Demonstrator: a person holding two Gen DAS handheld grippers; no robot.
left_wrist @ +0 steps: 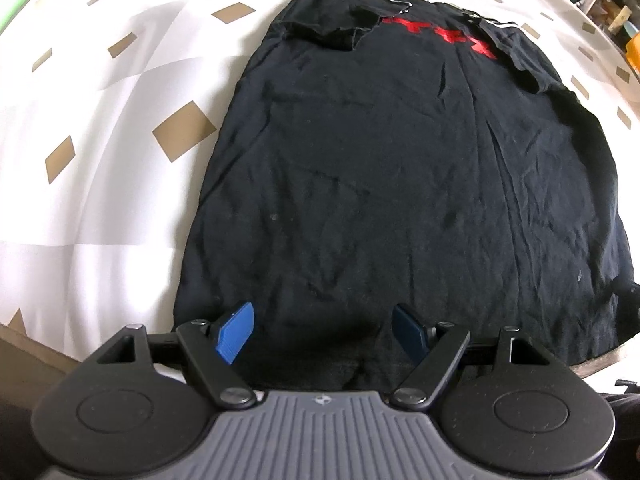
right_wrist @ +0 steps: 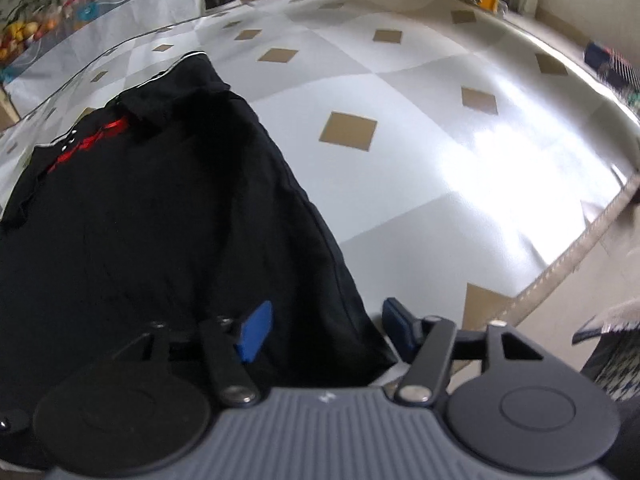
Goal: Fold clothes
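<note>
Tablecloth (left_wrist: 100,128) under black shirt (left_wrist: 380,180); left tool (left_wrist: 322,334), right tool (right_wrist: 328,332) released over hem.

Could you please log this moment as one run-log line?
left gripper: open over shirt hem | right gripper: open, straddling shirt's corner | sleeves folded in | tablecloth

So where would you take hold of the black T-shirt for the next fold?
Judging by its pose, at the near hem corners. The black T-shirt lies flat with sleeves folded in; the right gripper already straddles the near right corner, jaws open.
</note>
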